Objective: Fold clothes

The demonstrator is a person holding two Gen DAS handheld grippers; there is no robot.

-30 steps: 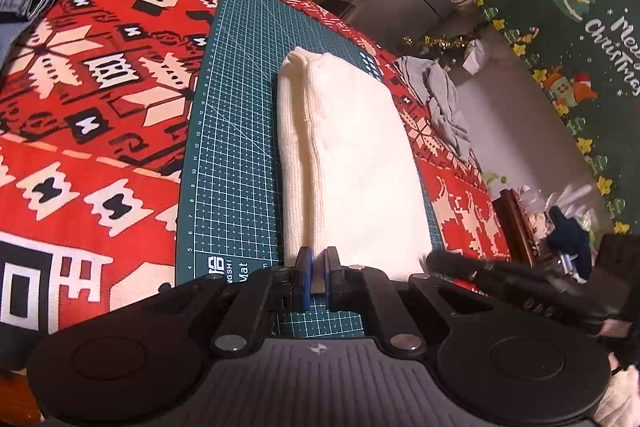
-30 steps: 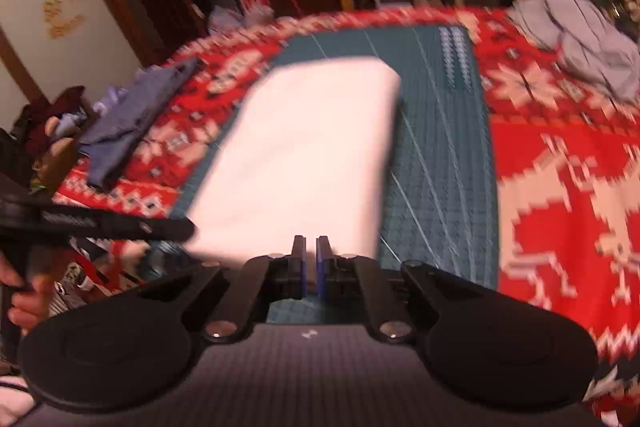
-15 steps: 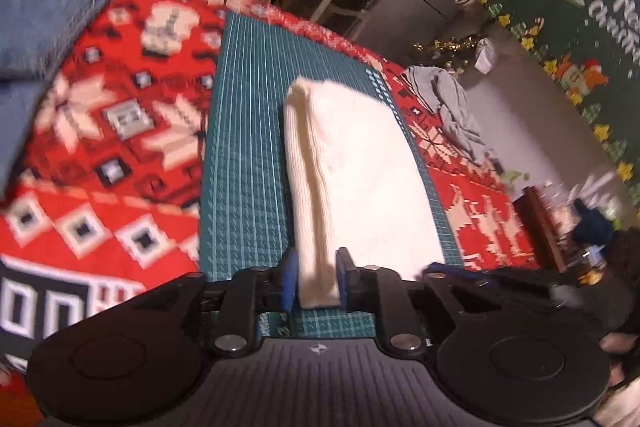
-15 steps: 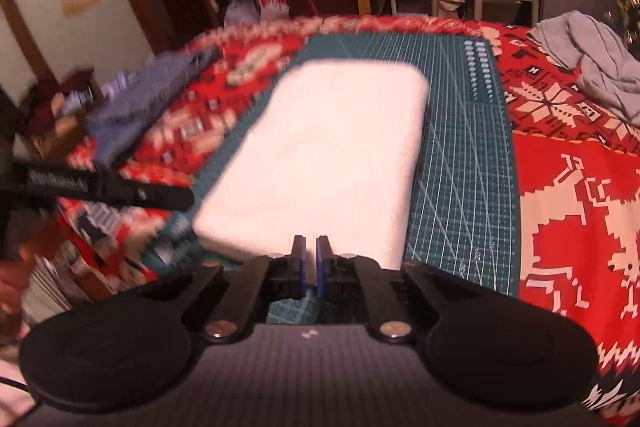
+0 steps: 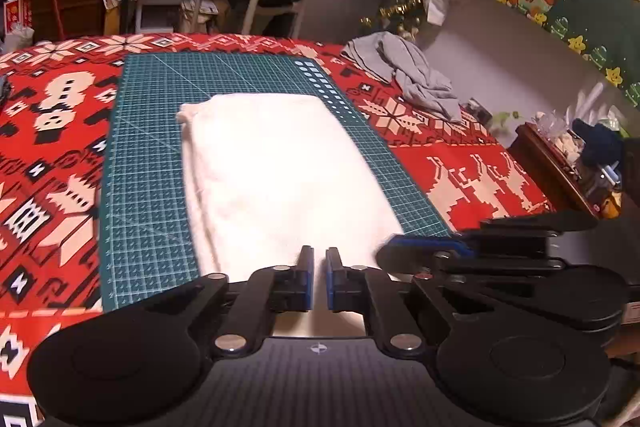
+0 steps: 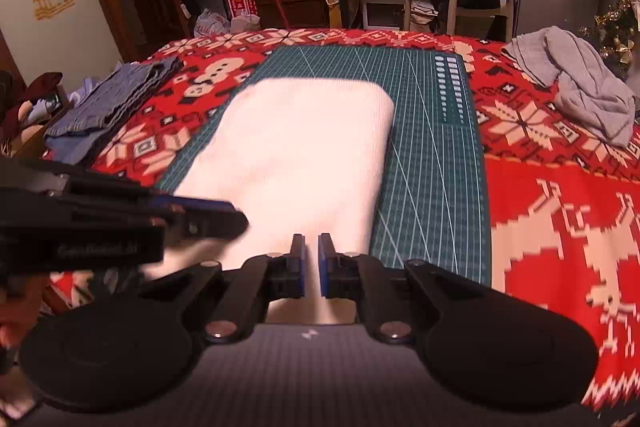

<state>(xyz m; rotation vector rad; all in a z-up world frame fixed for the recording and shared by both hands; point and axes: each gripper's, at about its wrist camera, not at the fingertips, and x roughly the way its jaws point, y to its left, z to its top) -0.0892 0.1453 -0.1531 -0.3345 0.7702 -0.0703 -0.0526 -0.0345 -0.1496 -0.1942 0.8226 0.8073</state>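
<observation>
We have both grippers at the near end of the white garment [image 5: 280,183], which lies folded into a long strip on the green cutting mat [image 5: 148,163] in the middle of the table [image 5: 52,147]. A second ago the left gripper [image 5: 318,277] had its fingers pressed together short of the cloth; half a second ago they had parted around the near edge, and now they are narrowed to a slim gap with white fabric showing between them, so we judge it has the near hem. The right gripper [image 6: 311,267] shows the same slim gap with cloth in it, where earlier its fingers met. Both views have swung square to the strip. That reads to us as a two-handed pinch ready to carry the near end over toward the far end. A grey garment [image 6: 576,87] lies crumpled to the right, folded denim [image 6: 116,95] to the left
</observation>
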